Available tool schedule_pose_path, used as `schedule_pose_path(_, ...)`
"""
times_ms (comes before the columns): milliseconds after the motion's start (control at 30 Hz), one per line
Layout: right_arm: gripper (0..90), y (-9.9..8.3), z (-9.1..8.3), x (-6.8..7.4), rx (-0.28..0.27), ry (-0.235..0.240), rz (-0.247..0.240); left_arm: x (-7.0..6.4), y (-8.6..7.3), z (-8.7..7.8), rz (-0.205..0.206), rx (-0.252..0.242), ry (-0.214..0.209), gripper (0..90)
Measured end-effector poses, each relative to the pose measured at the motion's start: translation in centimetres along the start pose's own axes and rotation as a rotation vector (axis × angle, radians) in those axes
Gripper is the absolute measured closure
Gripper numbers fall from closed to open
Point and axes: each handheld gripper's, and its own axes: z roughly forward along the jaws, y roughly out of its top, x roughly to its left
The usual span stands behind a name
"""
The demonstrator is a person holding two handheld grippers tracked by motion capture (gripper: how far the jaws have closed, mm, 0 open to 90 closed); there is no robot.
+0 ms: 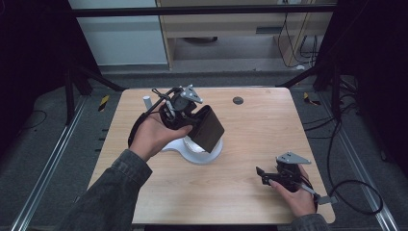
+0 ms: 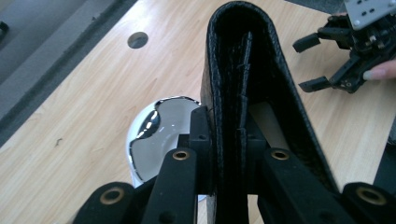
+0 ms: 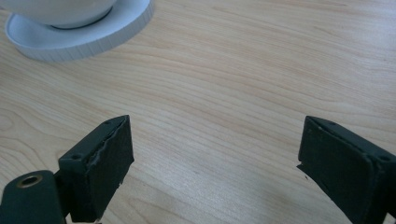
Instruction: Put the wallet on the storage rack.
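Observation:
A black leather wallet (image 1: 208, 129) is held folded and tilted above a white round dish (image 1: 201, 153) at the table's middle. My left gripper (image 1: 193, 125) is shut on one side of the wallet (image 2: 243, 70); in the left gripper view its jaws (image 2: 226, 140) pinch the leather, and the dish (image 2: 156, 135) with a shiny inside lies below. My right gripper (image 1: 261, 176) rests low at the front right, open and holding nothing. In the right gripper view its pads (image 3: 215, 158) stand wide apart over bare wood, with the dish's base (image 3: 79, 35) at the upper left.
A small white cylinder (image 1: 146, 102) stands near the table's back left edge. A round grommet hole (image 1: 237, 100) sits at the back middle. Cables trail off the table's right side (image 1: 353, 192). Bare wood lies between the dish and the right gripper.

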Motion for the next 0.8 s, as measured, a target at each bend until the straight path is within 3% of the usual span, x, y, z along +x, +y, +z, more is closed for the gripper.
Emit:
schedule_pose_path(400, 10.3, -0.2, -0.2, -0.5, 0.004, -0.022, 0.025, 1.7, -0.4, -0.2, -0.016, 0.016, 0.048, 80.0)
schedule_pose_path(800, 10.2, -0.2, -0.4, -0.7, 0.0, -0.018, 0.034, 2.2, -1.6, 3.8, -0.027, 0.088, 0.035, 80.0)
